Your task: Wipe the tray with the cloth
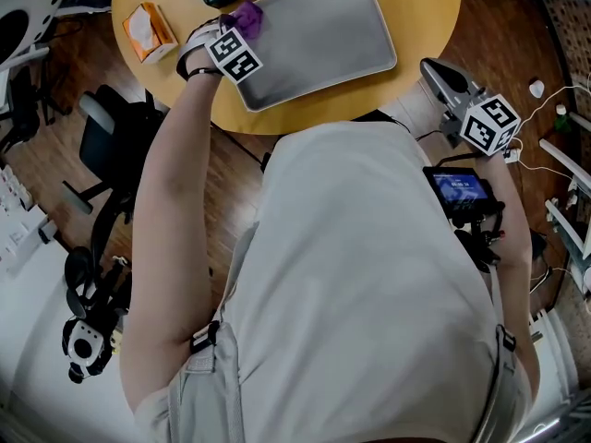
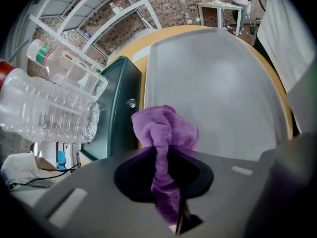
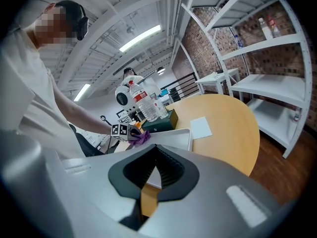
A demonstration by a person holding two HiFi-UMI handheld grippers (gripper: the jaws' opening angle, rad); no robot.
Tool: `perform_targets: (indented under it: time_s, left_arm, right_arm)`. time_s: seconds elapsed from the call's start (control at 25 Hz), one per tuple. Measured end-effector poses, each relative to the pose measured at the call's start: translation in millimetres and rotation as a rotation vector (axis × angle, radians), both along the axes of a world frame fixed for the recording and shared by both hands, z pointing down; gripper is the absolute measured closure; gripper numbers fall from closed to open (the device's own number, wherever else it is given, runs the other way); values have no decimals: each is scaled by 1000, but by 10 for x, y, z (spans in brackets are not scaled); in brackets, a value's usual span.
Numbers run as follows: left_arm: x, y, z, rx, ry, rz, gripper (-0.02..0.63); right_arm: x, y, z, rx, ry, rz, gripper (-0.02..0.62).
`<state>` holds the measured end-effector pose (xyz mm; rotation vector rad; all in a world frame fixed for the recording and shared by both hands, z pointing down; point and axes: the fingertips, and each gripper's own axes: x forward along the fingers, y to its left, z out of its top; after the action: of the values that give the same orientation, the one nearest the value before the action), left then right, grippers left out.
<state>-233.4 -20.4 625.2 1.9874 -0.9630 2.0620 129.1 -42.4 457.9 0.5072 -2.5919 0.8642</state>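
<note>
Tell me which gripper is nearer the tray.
Left. The left gripper, shut on the purple cloth, is at the tray's left edge. The right gripper hangs past the table's edge, off the tray's right side.

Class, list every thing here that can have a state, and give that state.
left gripper, shut on the cloth
cloth, bunched, at the tray's corner
tray, flat on the table
right gripper, shut, holding nothing
bottles, upright
</note>
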Motion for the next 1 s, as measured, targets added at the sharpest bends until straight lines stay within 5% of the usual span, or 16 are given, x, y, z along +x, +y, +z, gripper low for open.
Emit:
perform_targets:
  time_s: [0.2, 0.52, 0.72, 1.0]
  left_arm:
    - [7, 104, -270, 108, 85, -128, 551]
    - [-517, 778, -759, 216, 216, -553, 551]
    - [-701, 1404, -542, 89, 268, -766, 551]
    - [-596, 1605, 116, -146, 303, -819, 549]
  right_arm:
    - [4, 3, -9, 12, -7, -5, 592]
    - [-311, -43, -84, 31, -51, -93, 592]
    - [-498, 37, -100, 36, -50, -159, 592]
    - [-727, 15, -89, 36, -27, -207, 592]
